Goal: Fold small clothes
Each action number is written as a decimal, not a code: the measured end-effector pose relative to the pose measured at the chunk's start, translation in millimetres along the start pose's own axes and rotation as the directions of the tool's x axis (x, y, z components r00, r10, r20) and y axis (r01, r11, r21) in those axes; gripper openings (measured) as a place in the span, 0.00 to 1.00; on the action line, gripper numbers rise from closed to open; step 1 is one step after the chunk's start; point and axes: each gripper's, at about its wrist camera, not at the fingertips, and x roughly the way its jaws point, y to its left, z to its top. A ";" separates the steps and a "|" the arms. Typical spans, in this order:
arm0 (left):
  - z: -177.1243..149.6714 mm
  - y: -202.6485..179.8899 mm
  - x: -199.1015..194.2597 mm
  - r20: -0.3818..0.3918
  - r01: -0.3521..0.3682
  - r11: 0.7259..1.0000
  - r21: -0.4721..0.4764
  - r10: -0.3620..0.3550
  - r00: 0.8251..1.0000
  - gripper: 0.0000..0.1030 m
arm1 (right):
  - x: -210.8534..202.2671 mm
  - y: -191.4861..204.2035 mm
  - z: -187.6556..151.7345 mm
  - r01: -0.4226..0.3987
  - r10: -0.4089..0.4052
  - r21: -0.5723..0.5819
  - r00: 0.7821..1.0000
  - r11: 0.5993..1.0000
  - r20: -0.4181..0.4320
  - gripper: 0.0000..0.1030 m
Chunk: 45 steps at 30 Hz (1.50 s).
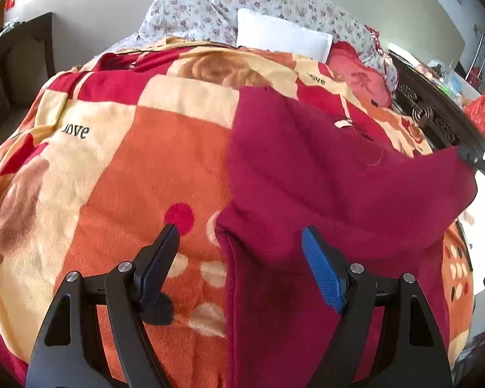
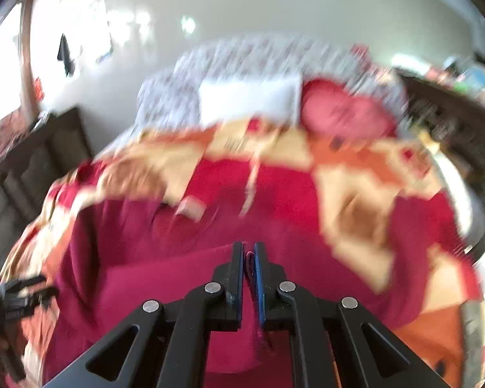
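A dark maroon garment [image 1: 323, 177] lies on the orange, red and cream blanket [image 1: 113, 161] that covers the bed. My left gripper [image 1: 241, 229] hovers open over the garment's near left edge, with its black finger over the blanket and its blue pad [image 1: 323, 271] over the cloth. At the far right the garment's corner is lifted, pinched by my right gripper [image 1: 468, 155]. The right wrist view is blurred. There my right gripper [image 2: 249, 245] is shut on a thin fold of the maroon garment [image 2: 177, 274]. My left gripper [image 2: 19, 294] shows at that view's left edge.
Floral pillows [image 1: 210, 9], a white pillow [image 1: 284, 35] and a pink cushion [image 1: 359, 74] sit at the bed's far end. A dark carved wooden board [image 1: 436, 119] runs along the right side, with a red bag [image 1: 478, 113] beyond. Dark furniture [image 1: 16, 64] stands at left.
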 end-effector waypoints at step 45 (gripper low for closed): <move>6.1 55.8 -1.9 0.067 0.033 0.980 -0.196 -0.020 0.998 0.76 | 201.6 250.2 13.2 -0.646 0.598 0.013 0.699 0.763 -0.394 0.13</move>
